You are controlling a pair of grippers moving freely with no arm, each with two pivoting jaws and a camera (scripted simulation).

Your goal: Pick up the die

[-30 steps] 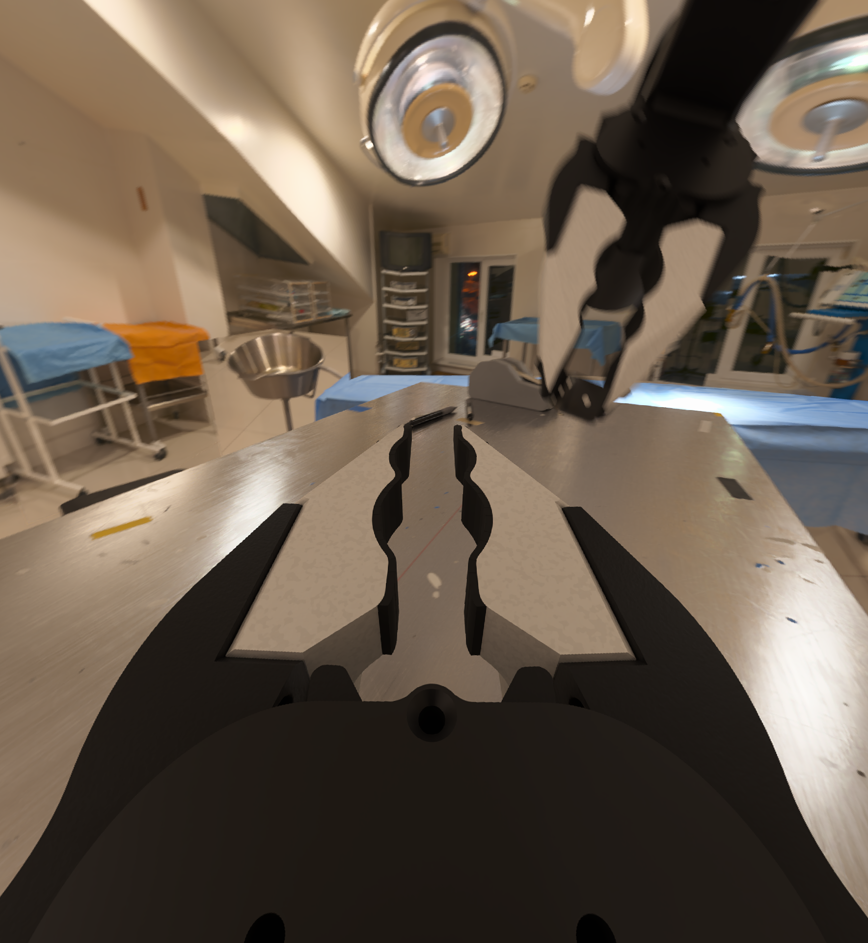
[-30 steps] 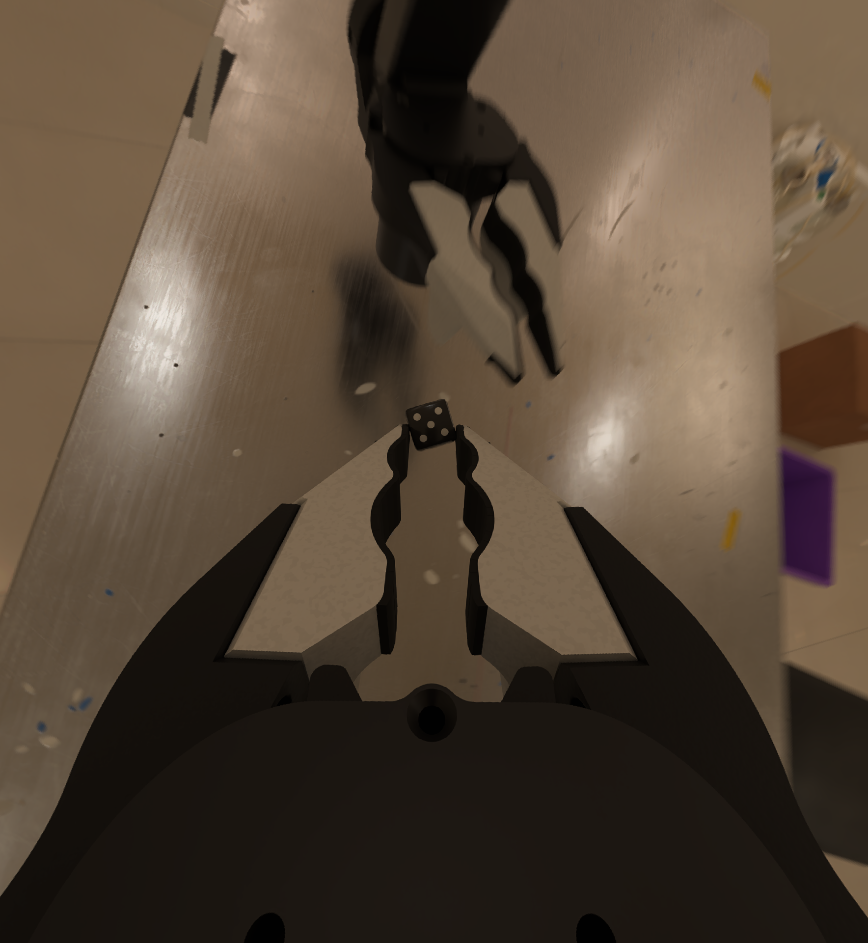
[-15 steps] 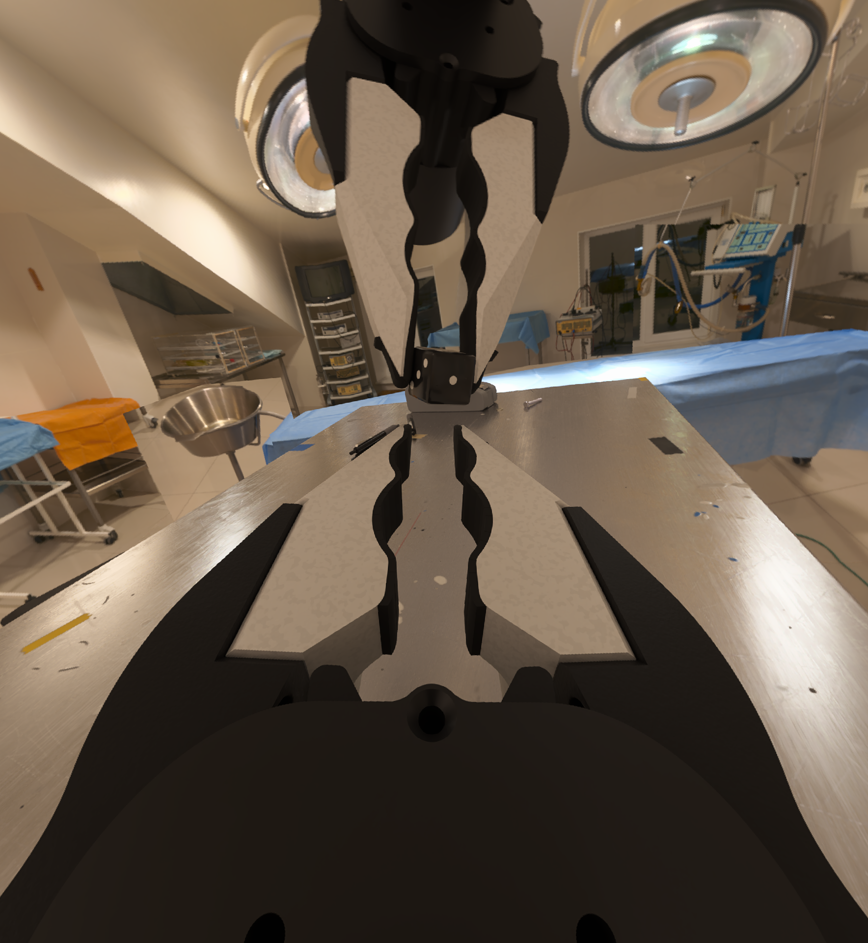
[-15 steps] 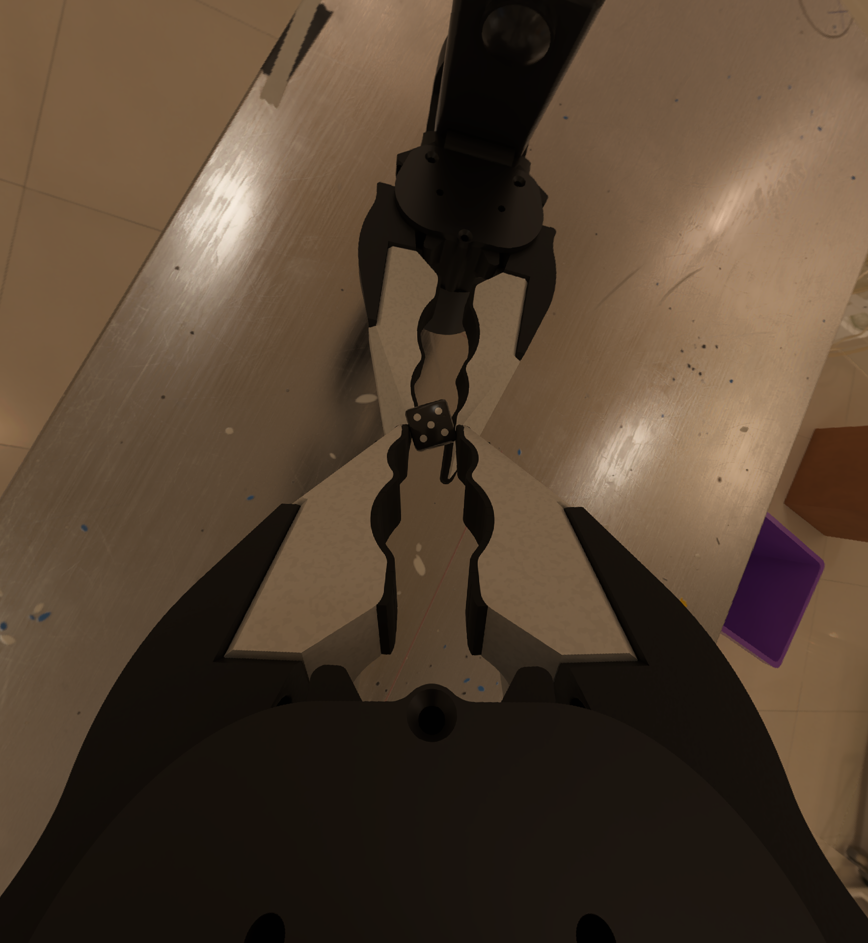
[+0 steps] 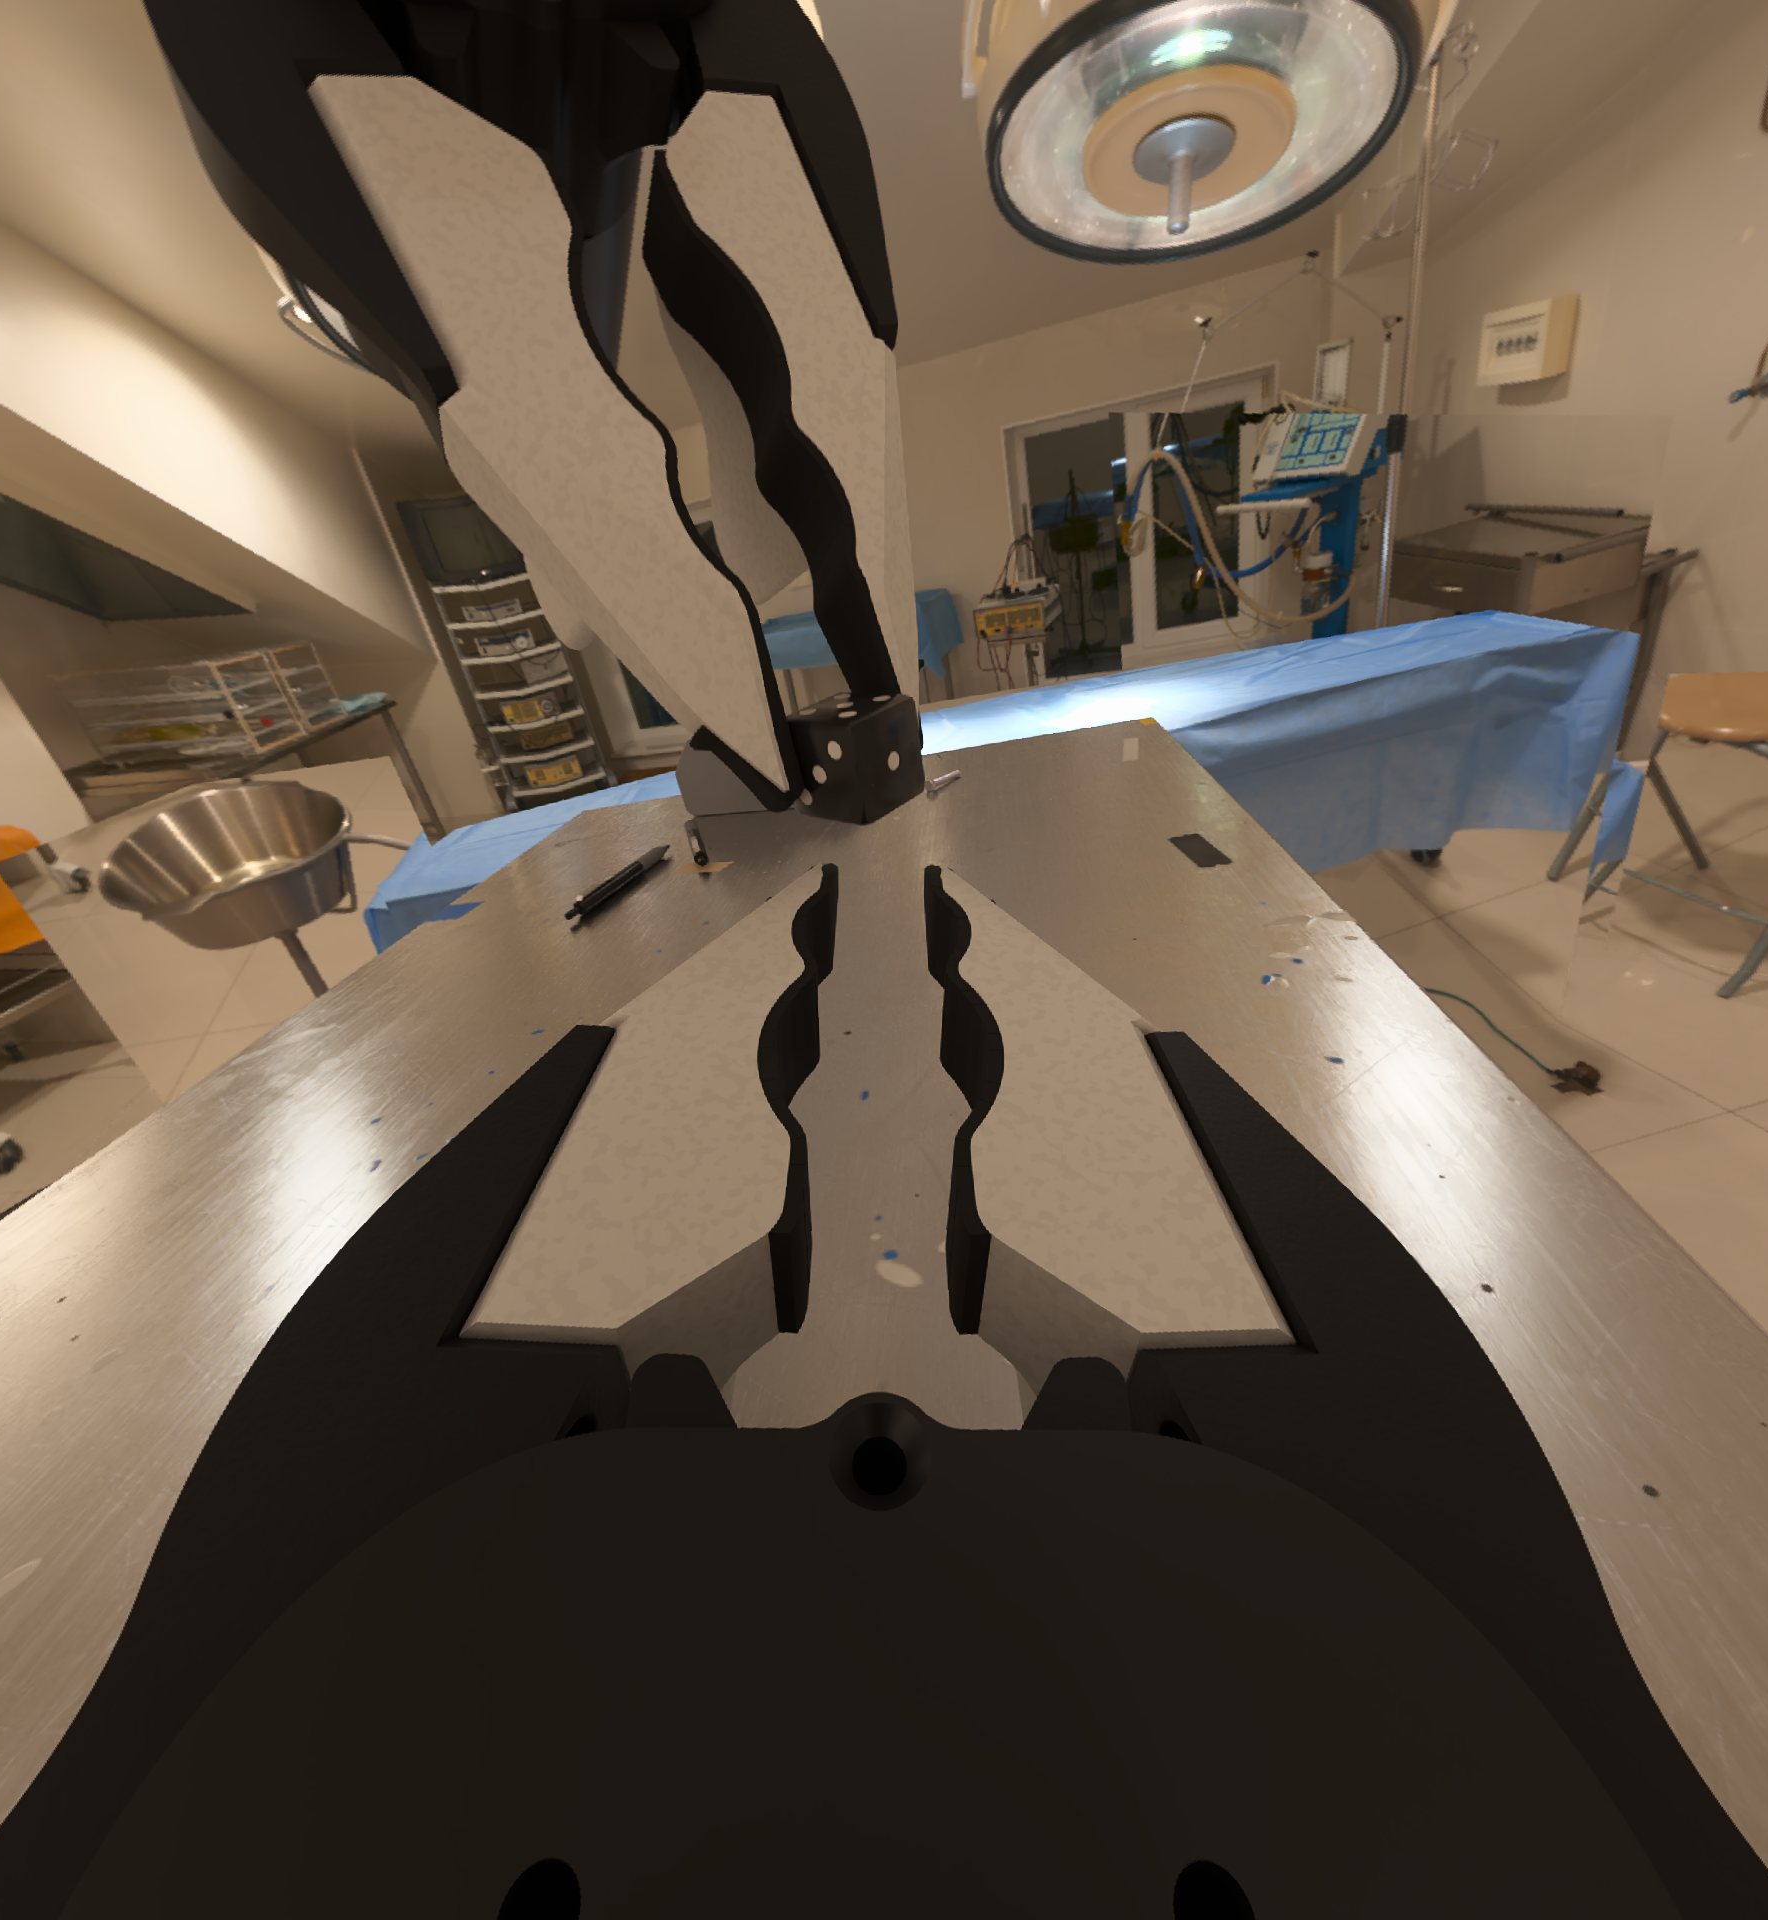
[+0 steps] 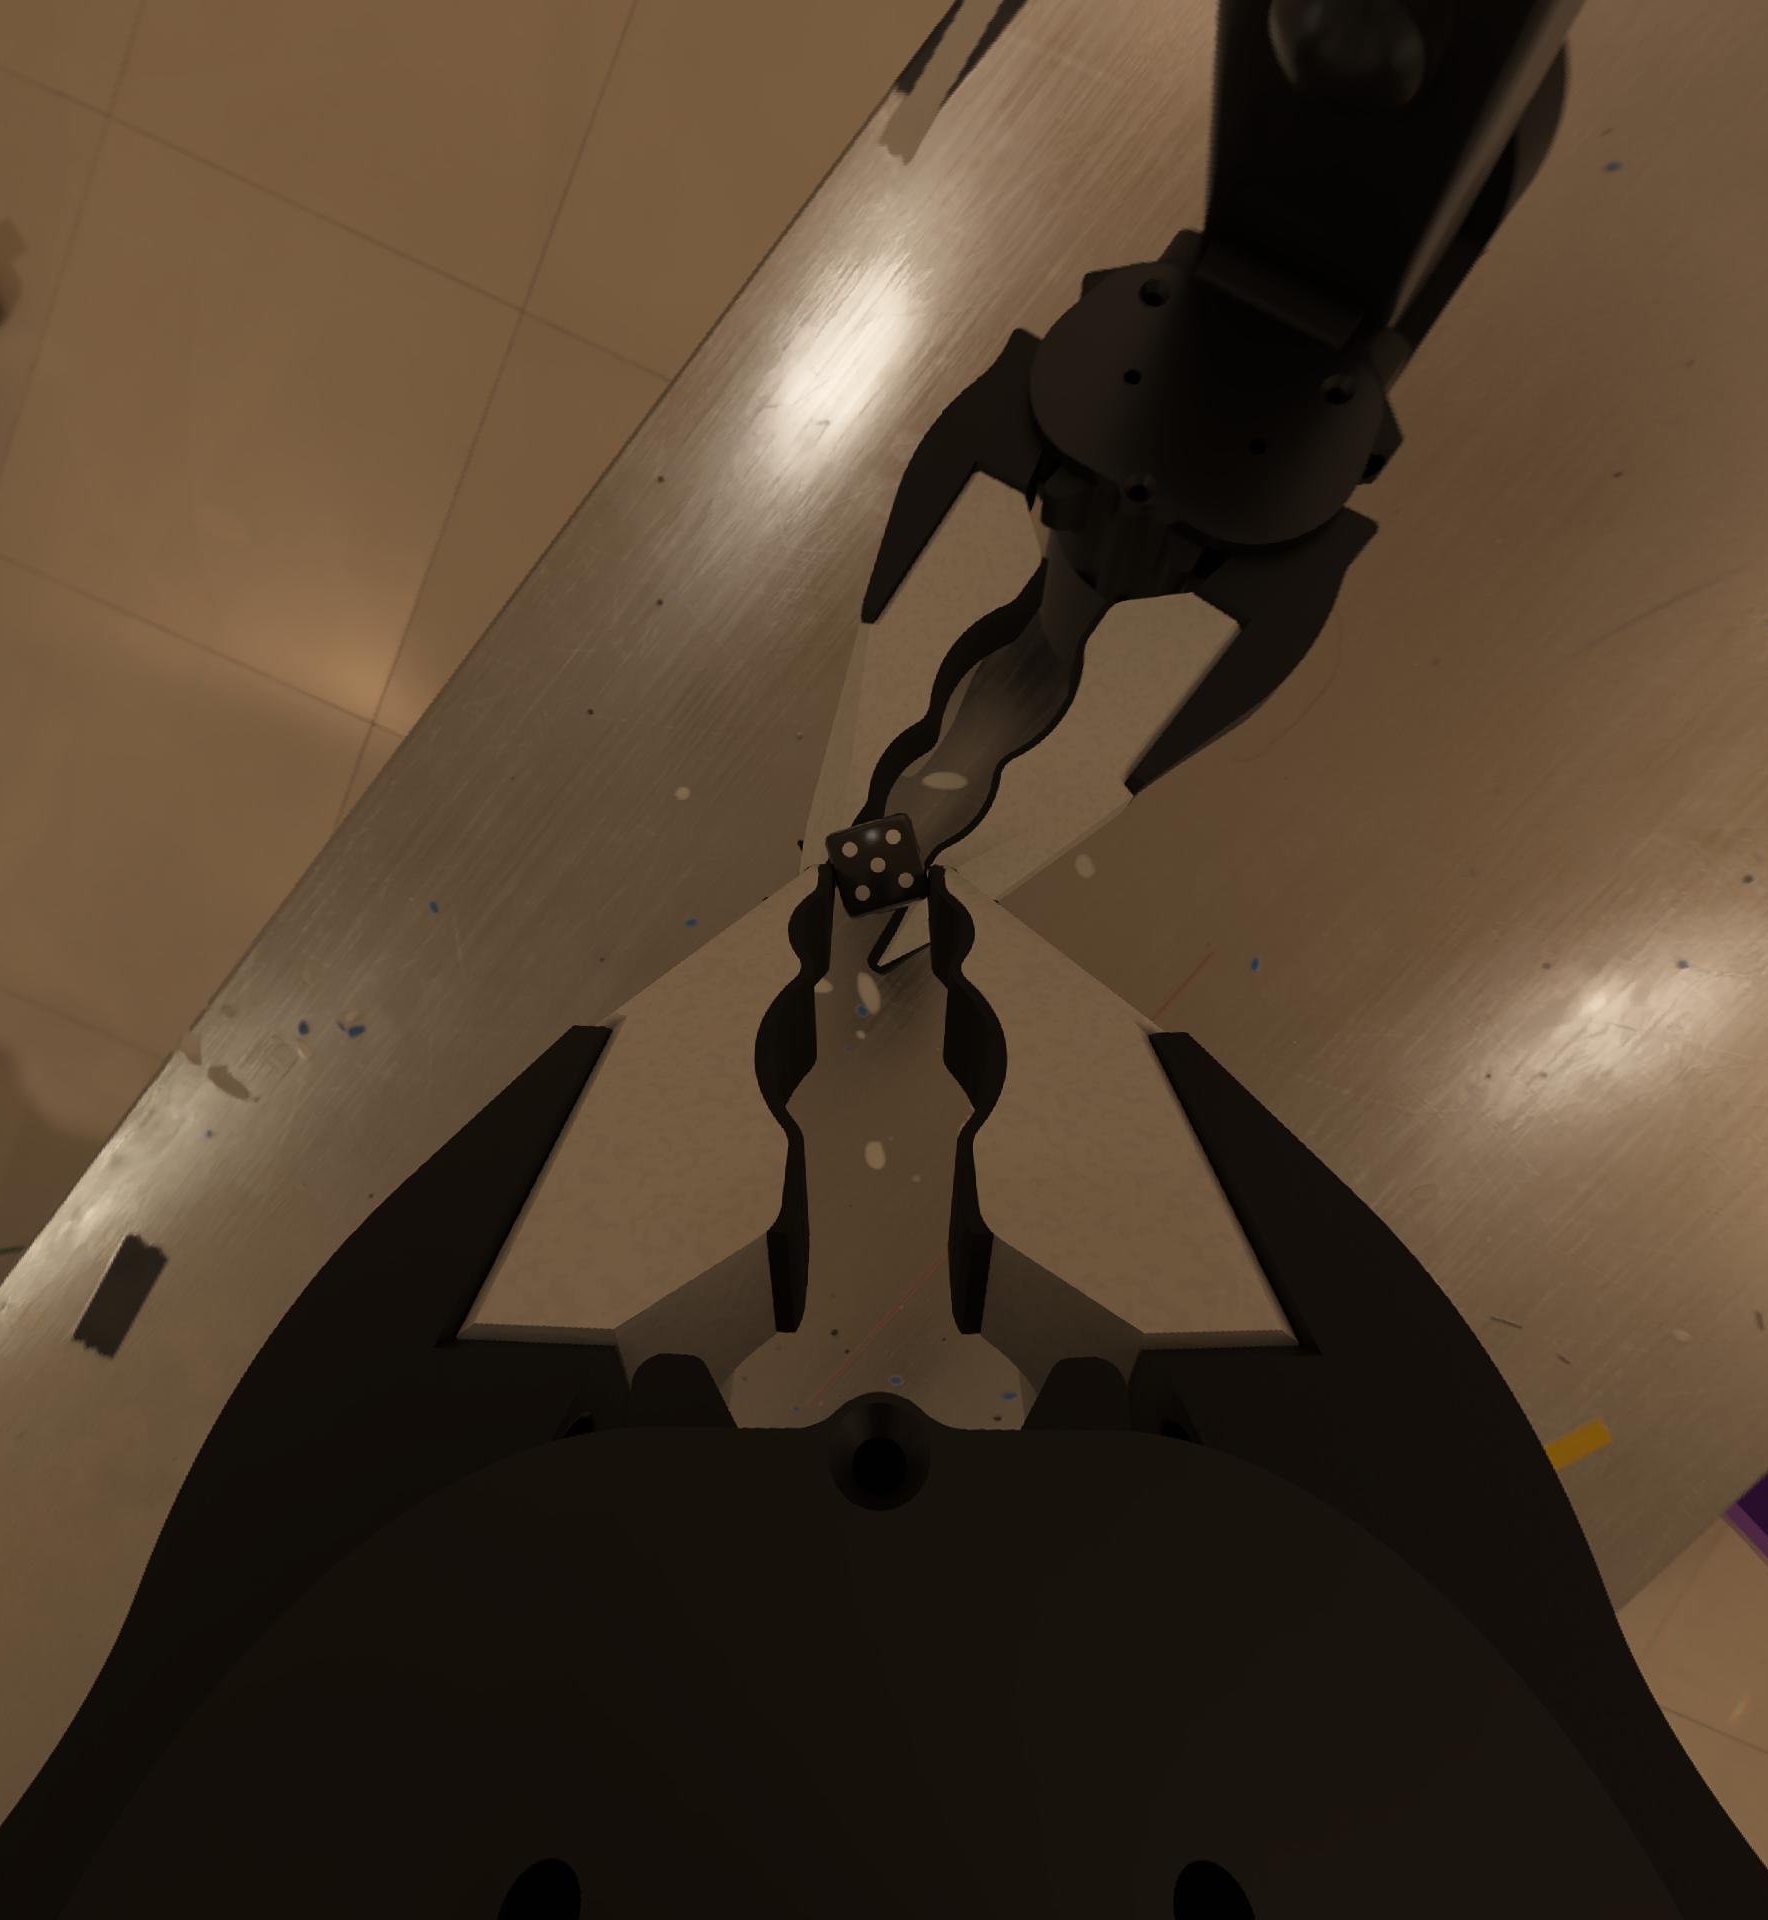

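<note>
The die (image 5: 859,764) is black with white pips. It is pinched between the fingertips of my right gripper (image 5: 844,769), which comes down from above and holds it just above the steel table (image 5: 1275,1039). In the right wrist view the die (image 6: 875,868) sits at the tips of my right gripper (image 6: 878,883), five pips facing the camera. My left gripper (image 5: 877,883) lies low over the table, open and empty, with its tips just short of the die and below it. It also shows in the right wrist view (image 6: 901,821), pointing at the die from the far side.
A black pen (image 5: 615,883), a grey object (image 5: 714,795) and a small screw (image 5: 942,779) lie on the table beyond the die. A strip of black tape (image 5: 1200,850) is at the right. A steel bowl (image 5: 225,862), a blue draped table (image 5: 1379,707) and a stool (image 5: 1753,717) stand around.
The right gripper, still holding the die, has come from the right to straight ahead of the left gripper and much closer. Both views have turned. The left gripper's jaws have not changed.
</note>
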